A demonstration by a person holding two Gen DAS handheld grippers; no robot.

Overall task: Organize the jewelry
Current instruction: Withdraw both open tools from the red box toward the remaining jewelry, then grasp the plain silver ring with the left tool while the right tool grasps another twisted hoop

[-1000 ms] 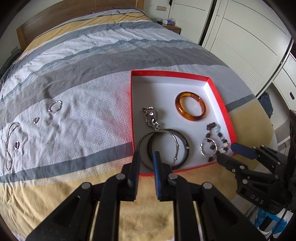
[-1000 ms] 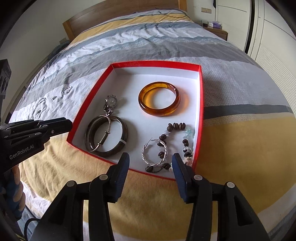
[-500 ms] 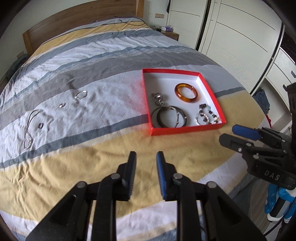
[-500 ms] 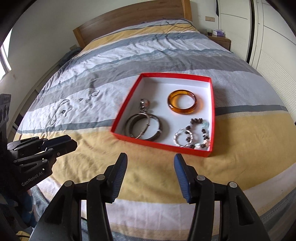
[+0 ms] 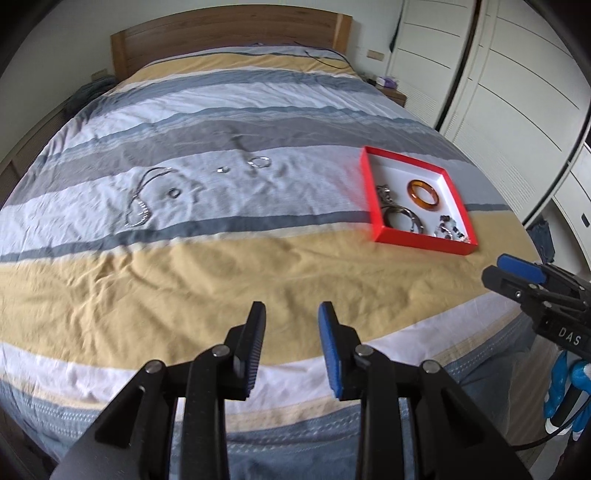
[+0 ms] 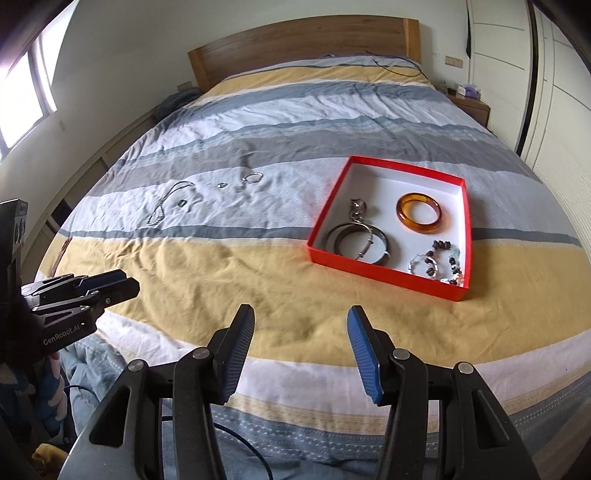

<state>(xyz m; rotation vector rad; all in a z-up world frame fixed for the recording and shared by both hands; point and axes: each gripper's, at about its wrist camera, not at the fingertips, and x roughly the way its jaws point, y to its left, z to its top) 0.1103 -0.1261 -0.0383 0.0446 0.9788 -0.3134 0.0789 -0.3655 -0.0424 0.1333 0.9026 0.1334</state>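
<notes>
A red box (image 5: 371, 192) (image 6: 327, 221) with a white inside lies on the bed. It holds an amber bangle (image 5: 423, 195) (image 6: 419, 213), dark and silver bangles (image 6: 358, 243), a watch (image 6: 357, 208) and a beaded bracelet (image 6: 441, 260). Loose on the bedspread lie a silver necklace (image 5: 142, 201) (image 6: 166, 201), two small rings (image 5: 173, 192) (image 5: 222, 170) and a hoop (image 5: 259, 161) (image 6: 253, 178). My left gripper (image 5: 291, 338) is open and empty above the bed's near edge. My right gripper (image 6: 301, 349) is open wide and empty.
The striped bedspread (image 5: 184, 273) covers the whole bed, with a wooden headboard (image 5: 229, 33) at the far end. White wardrobes (image 5: 498, 92) stand on the right. A nightstand (image 6: 471, 101) sits by the headboard. A window (image 6: 18, 92) is on the left.
Both grippers have pulled back from the red box to the bed's near edge. The left gripper's jaws have opened wider. The left view has turned leftward toward the loose jewelry.
</notes>
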